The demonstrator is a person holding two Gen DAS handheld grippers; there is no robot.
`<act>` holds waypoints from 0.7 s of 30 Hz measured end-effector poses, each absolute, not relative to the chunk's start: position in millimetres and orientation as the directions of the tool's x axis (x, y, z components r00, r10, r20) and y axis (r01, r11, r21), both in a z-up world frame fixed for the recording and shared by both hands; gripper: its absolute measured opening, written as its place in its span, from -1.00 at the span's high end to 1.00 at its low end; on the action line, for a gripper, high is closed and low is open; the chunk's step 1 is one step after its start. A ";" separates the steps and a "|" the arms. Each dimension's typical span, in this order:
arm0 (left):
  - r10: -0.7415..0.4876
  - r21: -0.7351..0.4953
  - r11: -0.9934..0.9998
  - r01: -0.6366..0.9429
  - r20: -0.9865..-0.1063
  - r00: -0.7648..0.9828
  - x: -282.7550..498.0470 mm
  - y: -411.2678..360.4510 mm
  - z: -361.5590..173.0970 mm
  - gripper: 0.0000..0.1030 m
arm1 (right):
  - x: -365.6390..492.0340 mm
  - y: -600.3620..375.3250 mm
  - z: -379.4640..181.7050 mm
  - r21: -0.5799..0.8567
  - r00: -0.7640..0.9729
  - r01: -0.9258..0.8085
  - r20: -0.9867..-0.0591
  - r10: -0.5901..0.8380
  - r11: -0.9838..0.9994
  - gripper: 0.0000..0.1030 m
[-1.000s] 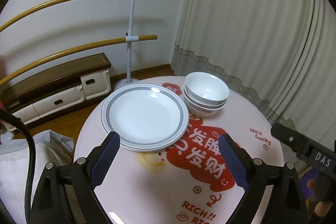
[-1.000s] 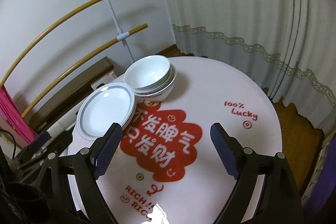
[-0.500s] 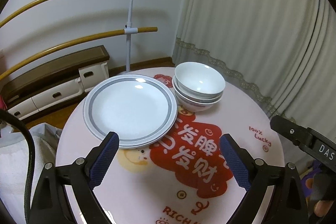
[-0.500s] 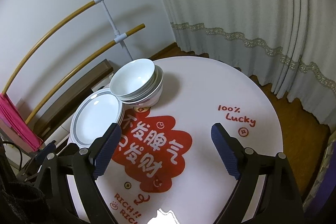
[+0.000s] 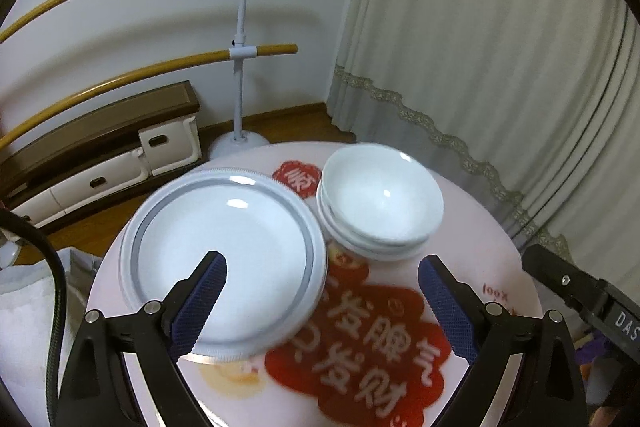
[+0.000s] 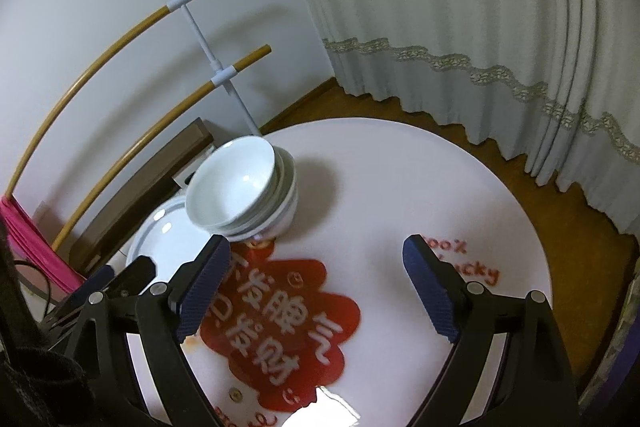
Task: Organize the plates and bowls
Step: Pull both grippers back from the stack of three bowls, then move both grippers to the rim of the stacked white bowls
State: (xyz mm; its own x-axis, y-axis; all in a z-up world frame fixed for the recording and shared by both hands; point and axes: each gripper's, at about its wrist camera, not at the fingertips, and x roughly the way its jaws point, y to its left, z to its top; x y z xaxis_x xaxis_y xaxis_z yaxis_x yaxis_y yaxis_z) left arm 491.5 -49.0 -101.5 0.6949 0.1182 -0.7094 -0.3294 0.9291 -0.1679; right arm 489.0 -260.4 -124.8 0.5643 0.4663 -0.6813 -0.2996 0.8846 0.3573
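A: In the left wrist view, what do we read?

B: "100%" on the round table (image 5: 472, 227), "DAS" on the right gripper (image 5: 580, 291). We count one stack of plates (image 5: 224, 251) and one stack of bowls (image 5: 380, 203) touching it. Our left gripper (image 5: 322, 263) hangs released, its left finger over the plates.

A: And the right wrist view?

B: Our right gripper (image 6: 316, 247) gapes empty; the bowls (image 6: 240, 191) lie far left.

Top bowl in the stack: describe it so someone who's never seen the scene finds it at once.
On the round pink table with the red printed design, a stack of white bowls stands beside the grey-rimmed plates. The top bowl is the uppermost one, sitting tilted in the bowls below, its inside plain white and empty.
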 end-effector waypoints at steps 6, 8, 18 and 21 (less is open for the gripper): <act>0.097 -0.182 0.929 -0.322 -0.721 0.686 532.6 -21.3 -105.4 -0.83 | 519.0 -234.6 -133.4 0.387 0.528 -0.288 -0.699 0.482 0.876 -0.74; 0.085 -0.192 0.926 -0.326 -0.734 0.674 547.1 -9.4 -107.4 -0.81 | 529.9 -222.3 -138.9 0.378 0.516 -0.277 -0.717 0.469 0.883 -0.74; 0.018 -0.162 0.959 -0.233 -0.784 0.620 621.1 18.7 -111.1 -0.69 | 564.2 -196.9 -163.2 0.377 0.464 -0.207 -0.775 0.429 0.903 -0.70; -0.016 -0.163 0.968 -0.192 -0.799 0.601 641.2 26.3 -115.2 -0.59 | 567.8 -193.9 -168.7 0.382 0.445 -0.204 -0.784 0.433 0.901 -0.53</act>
State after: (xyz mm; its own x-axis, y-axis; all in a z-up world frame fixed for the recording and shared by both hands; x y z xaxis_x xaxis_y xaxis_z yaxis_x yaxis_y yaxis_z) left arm 641.2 26.3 -115.2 0.6010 -0.0159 -0.7991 -0.1915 0.9678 -0.1633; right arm 567.8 -193.9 -168.7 0.4450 0.4329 -0.7840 -0.2042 0.9014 0.3819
